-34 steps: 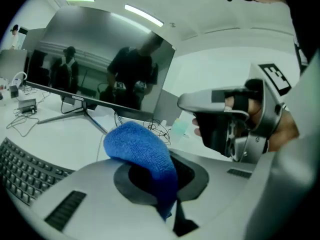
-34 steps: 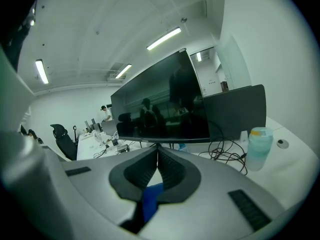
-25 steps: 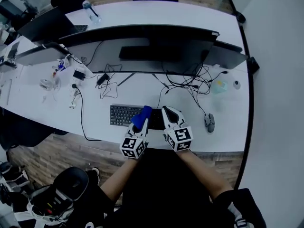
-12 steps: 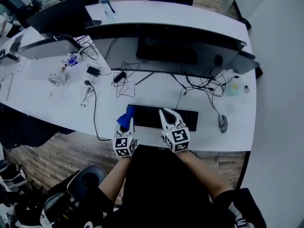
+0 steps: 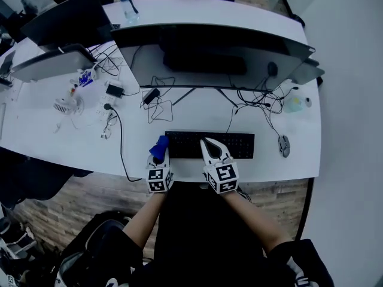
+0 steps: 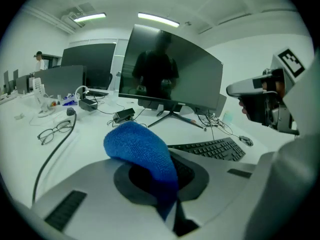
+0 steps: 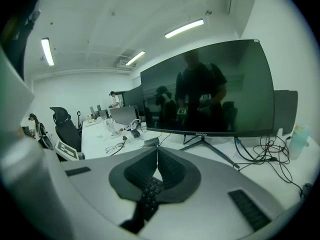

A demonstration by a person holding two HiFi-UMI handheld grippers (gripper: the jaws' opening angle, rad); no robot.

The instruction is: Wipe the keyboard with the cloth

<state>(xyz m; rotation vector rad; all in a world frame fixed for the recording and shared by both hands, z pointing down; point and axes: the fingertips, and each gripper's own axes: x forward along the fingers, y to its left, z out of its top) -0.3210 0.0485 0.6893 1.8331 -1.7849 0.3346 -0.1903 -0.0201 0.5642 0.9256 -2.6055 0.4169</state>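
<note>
Head view: one keyboard (image 5: 236,144), left claw (image 5: 161,155) pinching one cloth (image 6: 137,146), right claw (image 5: 213,150) apparently closed

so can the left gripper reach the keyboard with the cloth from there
Probably yes: the left gripper, shut on the blue cloth, sits at the left end of the keyboard with nothing between. The right gripper over the middle may block that stretch.

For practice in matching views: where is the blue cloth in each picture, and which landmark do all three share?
Head view: cloth left of centre, in the left hand-held gripper.
Left gripper view: cloth at centre, clamped in the jaws.
Right gripper view: not in it.
Shared landmark: the large monitor.
</note>
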